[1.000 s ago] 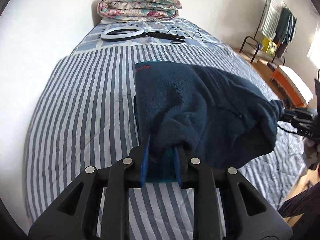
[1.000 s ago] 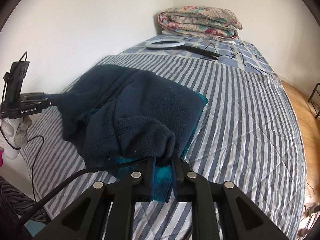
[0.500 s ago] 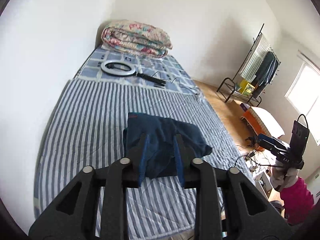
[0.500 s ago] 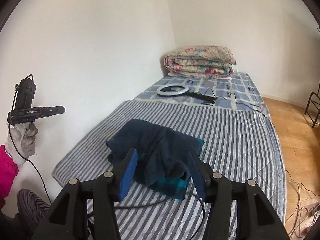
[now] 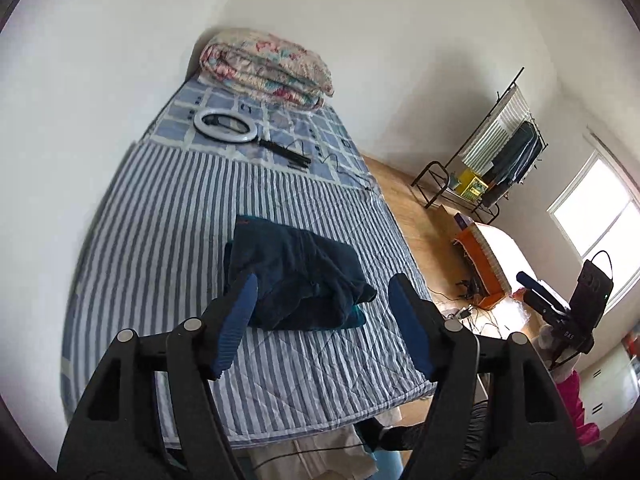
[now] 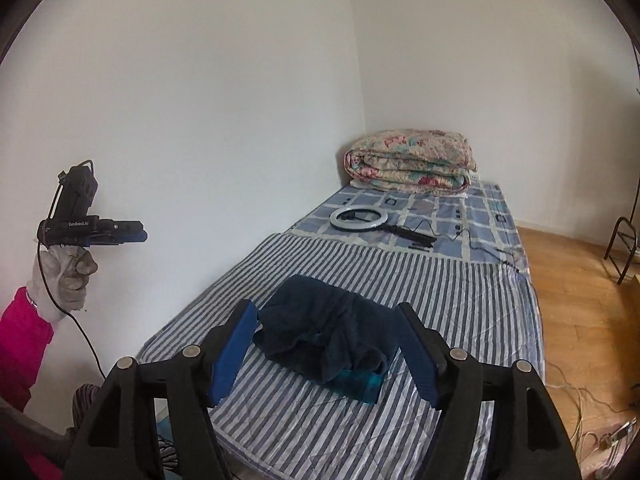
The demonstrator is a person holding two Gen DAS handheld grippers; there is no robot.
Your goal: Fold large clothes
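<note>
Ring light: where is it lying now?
In both wrist views the ring light lies on the bed's checked far end, just before the folded floral quilt.

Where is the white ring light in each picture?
Left wrist view: the ring light lies on the checked sheet, upper left of middle.
Right wrist view: the ring light lies on the checked sheet, right of middle.
Shared landmark: the flowery quilt folded just behind it.
</note>
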